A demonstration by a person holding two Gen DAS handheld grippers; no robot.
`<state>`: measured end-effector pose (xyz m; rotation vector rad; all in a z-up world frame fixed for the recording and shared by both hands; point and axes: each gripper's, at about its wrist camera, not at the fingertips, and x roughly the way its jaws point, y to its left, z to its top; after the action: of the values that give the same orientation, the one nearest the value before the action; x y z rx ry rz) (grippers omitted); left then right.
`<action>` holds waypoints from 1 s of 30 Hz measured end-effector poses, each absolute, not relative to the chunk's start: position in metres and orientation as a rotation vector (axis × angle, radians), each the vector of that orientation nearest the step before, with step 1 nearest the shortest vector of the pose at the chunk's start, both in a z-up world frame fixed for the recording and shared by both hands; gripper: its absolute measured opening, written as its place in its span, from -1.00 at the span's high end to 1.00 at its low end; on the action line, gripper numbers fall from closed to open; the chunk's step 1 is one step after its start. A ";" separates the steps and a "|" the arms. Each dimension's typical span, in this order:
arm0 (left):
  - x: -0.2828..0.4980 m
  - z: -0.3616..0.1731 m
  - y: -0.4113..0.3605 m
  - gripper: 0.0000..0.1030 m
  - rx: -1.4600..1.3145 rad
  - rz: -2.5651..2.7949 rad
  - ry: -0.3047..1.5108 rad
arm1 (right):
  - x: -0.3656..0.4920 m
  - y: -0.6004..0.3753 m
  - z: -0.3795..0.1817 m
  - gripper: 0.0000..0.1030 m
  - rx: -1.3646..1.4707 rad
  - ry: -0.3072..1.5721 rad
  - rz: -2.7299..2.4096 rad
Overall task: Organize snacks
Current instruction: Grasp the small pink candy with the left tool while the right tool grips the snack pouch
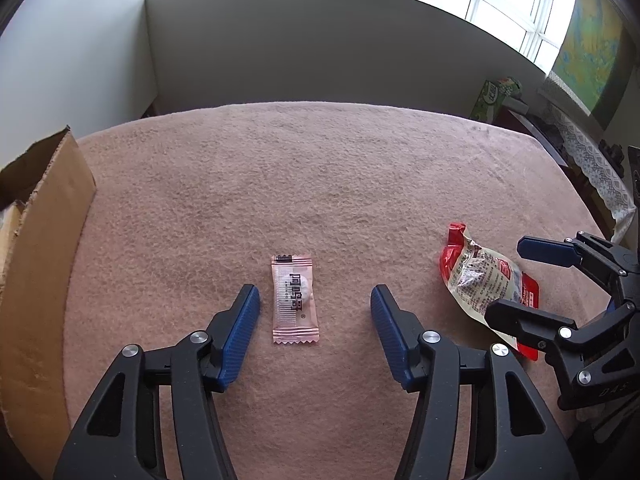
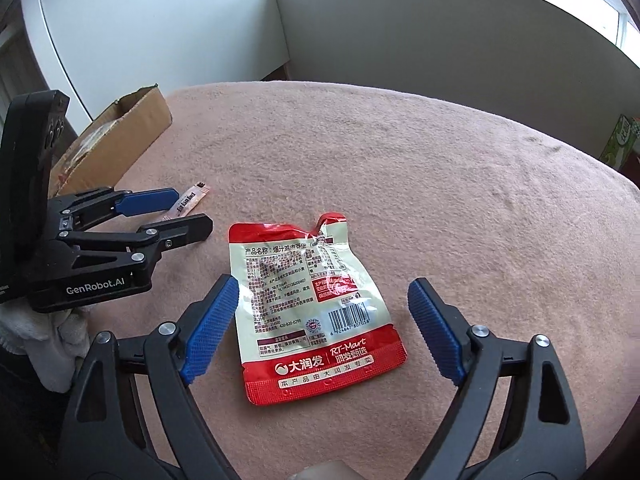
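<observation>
Plainly, both the left gripper [image 1: 315, 300] and right gripper [image 2: 323, 300] are standing released, grasping nothing. Each is straddling a flat packet, the pink candy wrapper [image 1: 295, 300] and the red pouch [image 2: 314, 304], so closing pads are probably risking sliding off the thin film or snagging the blanket [image 1: 320, 168].

Both wrist cameras look steeply down along their own fingers, close over the pink tablecloth [image 1: 320, 180]. They share the cardboard box [image 1: 40, 260] at left, pink sachet [image 1: 295, 300] and red pouch [image 2: 316, 312].

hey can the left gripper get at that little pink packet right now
Probably yes. The left gripper is open with the pink packet lying flat between its fingers, nothing covering it; the red pouch lies apart to the right.
</observation>
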<state>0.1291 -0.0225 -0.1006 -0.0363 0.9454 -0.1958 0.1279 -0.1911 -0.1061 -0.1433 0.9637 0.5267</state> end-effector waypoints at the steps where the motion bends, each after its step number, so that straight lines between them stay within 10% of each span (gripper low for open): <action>1: 0.130 -0.101 -0.023 -0.07 -0.036 -0.195 0.944 | 0.128 -0.189 -0.108 -0.72 -0.150 0.971 0.531; 17: 0.128 -0.101 -0.019 0.38 -0.023 -0.177 0.931 | 0.126 -0.169 -0.118 -0.76 -0.257 0.982 0.518; 30: 0.123 -0.100 -0.021 0.64 0.012 -0.172 0.920 | 0.127 -0.178 -0.108 -0.34 -0.228 0.963 0.486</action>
<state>0.1234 -0.0207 -0.1000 0.0123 0.9203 -0.1716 0.1266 -0.1775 -0.1084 -0.2284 0.9633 0.4856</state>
